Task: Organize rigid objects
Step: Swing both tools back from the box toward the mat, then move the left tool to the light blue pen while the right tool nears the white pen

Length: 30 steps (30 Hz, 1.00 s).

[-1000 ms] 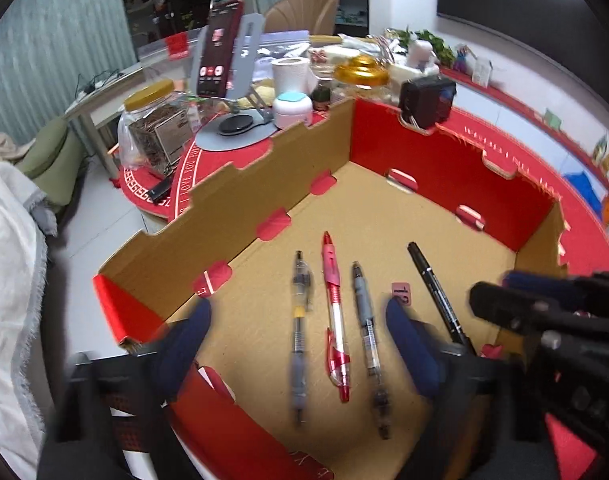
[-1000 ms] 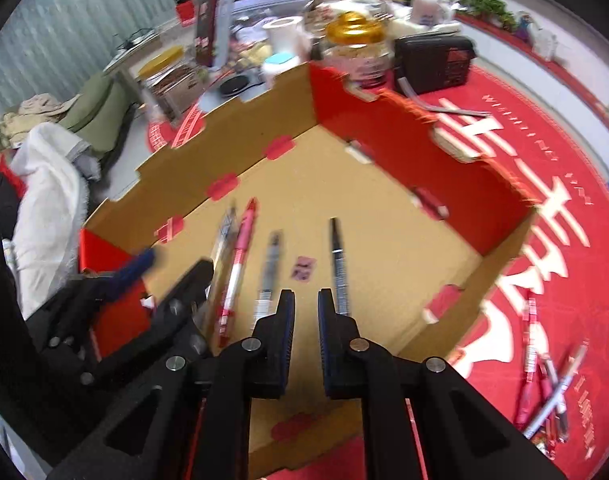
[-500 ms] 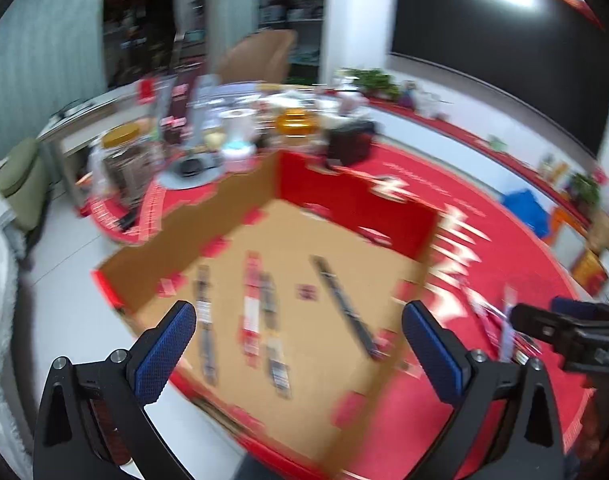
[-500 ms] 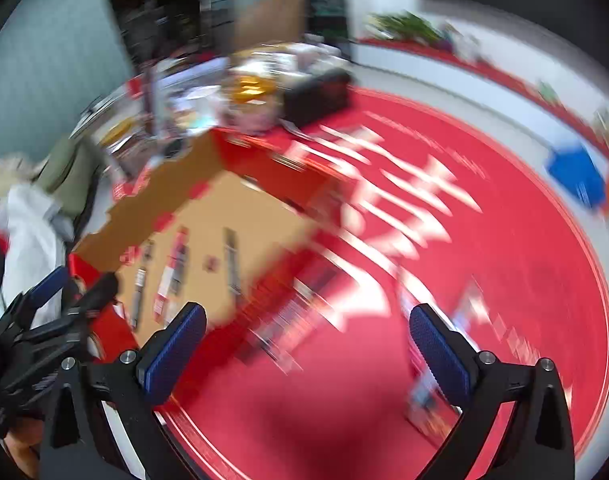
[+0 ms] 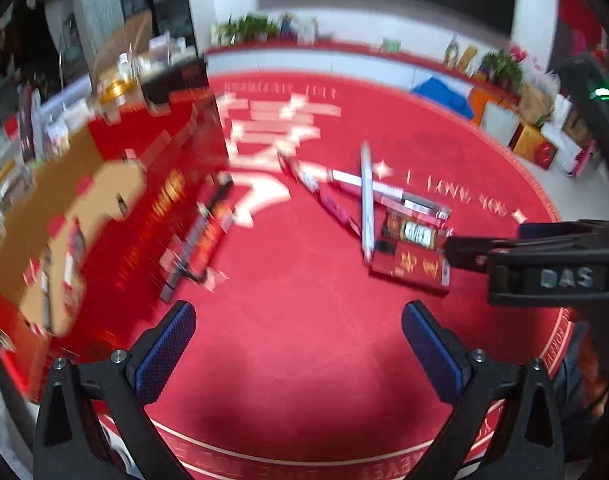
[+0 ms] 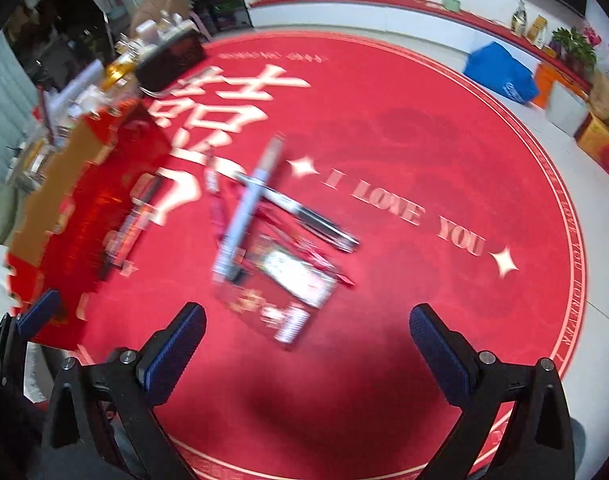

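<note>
My left gripper point(image 5: 298, 352) hangs open and empty over the red round mat point(image 5: 304, 300). My right gripper point(image 6: 308, 350) is open and empty too, just short of a loose pile. In the pile a grey pen point(image 6: 250, 204) lies across a black pen point(image 6: 304, 212), with a flat red packet point(image 6: 280, 296) under them. The left wrist view shows the same pile point(image 5: 364, 200) and red packet point(image 5: 412, 264), with the right gripper point(image 5: 486, 240) beside them. The cardboard box point(image 5: 104, 184) with pens in it sits at the left, blurred.
One more pen point(image 5: 200, 240) lies on the mat against the box's red outer wall. Jars and a black box point(image 6: 172, 60) crowd the table behind the box. Bags and cartons point(image 6: 600, 140) line the far right floor. One finger point(image 6: 40, 314) of my left gripper shows at the left edge.
Both views have swung from the inside of the box rightwards to the pile on the mat. The right jaws went from nearly shut to wide open. The pens stay in the box.
</note>
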{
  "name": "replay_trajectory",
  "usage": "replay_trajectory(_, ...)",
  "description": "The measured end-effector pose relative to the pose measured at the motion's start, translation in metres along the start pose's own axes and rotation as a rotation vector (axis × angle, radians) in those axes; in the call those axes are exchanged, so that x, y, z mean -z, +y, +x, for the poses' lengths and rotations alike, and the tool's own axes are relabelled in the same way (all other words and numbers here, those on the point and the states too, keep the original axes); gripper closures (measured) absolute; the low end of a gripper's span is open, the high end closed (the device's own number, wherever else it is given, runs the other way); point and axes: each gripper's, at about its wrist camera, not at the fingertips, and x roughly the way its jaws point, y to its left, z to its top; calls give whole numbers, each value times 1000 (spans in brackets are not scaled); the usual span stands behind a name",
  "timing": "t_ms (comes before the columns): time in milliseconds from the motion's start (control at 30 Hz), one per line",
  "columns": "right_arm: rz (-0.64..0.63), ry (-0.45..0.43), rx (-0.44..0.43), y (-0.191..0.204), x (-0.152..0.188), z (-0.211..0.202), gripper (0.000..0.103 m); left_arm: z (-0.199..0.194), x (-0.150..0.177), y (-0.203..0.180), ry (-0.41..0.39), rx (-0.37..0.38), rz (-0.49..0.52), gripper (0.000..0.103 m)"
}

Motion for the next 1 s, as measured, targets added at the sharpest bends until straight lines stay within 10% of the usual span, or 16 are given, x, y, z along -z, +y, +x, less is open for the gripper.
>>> replay_trajectory(300,160,0,-19,-63,5,-1,0,31,-43,-30,-59,-79,-20,0)
replay_trajectory(700,174,-25,-57,-81,-4,-7,0,93,-69,-17,109,-167,-100,0)
replay_trajectory(1000,-12,-26,-23,-44,-37,18,0,86,-61,6,89,-193,-189,0)
